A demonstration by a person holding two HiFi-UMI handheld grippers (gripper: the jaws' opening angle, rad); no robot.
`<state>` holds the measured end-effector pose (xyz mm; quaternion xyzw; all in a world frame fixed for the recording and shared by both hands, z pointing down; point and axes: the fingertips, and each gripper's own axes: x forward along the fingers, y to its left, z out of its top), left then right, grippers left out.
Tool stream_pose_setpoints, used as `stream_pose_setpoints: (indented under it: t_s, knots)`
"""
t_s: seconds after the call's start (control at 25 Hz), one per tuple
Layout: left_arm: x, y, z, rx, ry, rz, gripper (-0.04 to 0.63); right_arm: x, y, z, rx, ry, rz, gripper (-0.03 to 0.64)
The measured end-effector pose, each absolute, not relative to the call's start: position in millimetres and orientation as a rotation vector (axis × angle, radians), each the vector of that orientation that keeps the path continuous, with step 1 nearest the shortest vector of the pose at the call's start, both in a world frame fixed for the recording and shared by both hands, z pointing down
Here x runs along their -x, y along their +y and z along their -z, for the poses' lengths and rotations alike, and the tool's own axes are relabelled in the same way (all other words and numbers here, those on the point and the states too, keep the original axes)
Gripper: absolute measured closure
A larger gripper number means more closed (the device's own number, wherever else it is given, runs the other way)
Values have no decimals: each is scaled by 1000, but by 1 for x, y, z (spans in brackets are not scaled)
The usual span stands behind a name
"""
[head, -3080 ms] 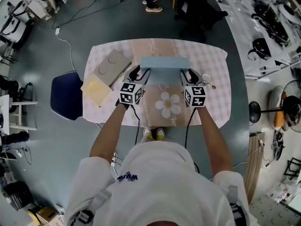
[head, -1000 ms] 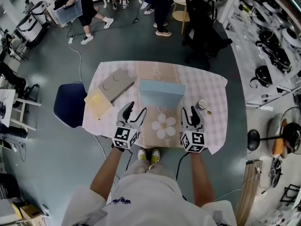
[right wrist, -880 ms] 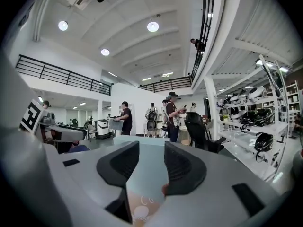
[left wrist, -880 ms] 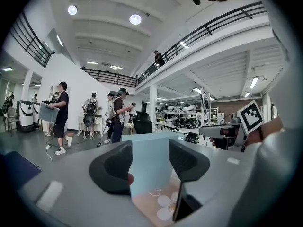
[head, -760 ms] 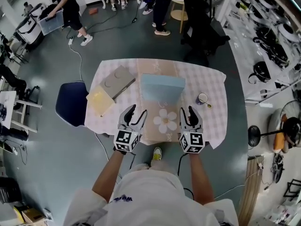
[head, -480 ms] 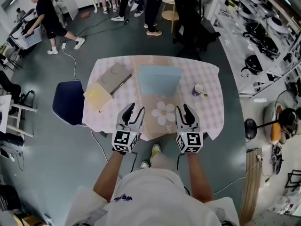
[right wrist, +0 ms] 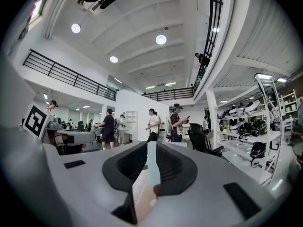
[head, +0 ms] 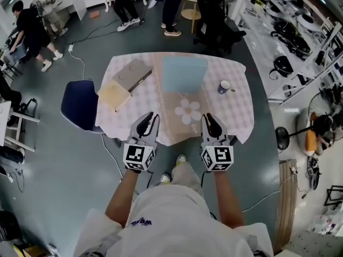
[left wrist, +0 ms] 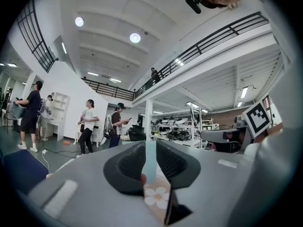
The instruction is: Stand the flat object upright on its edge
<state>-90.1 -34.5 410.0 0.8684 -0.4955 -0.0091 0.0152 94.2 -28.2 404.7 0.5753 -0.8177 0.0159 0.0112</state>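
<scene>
The flat light-blue box (head: 184,74) stands upright on its edge at the far middle of the table (head: 237,118), behind a brown mat with a white flower (head: 188,111). Both grippers hang apart from it, off the near table edge. My left gripper (head: 149,123) has just been closing, and only a thin slit is left with nothing in it. My right gripper (head: 211,123) has closed down the same way and is empty too. In the left gripper view the box (left wrist: 150,157) shows far off through the slit. The right gripper view shows the box (right wrist: 152,164) likewise.
A grey box (head: 130,73) and a pale yellow board (head: 113,96) lie at the table's left. A small cup (head: 224,85) sits at the right. A blue chair (head: 79,105) stands left of the table. Several people walk beyond it.
Both grippers have drawn back from the table toward the person and now hang past its near edge. Their jaws have narrowed. The blue box stays upright where it was.
</scene>
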Motion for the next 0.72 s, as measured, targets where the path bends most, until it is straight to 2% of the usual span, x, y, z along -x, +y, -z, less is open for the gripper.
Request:
stream_pose_setpoints:
  t_s: [0.44,0.72]
  knots:
    - [102,-5,-392,-2735,-1553,45,592,-77,5,-387,-1810,-2561,-19,592]
    - [108,0,-383,-2726,-1569,28,594,-73,15,-375,-1803,-2591,-16,614]
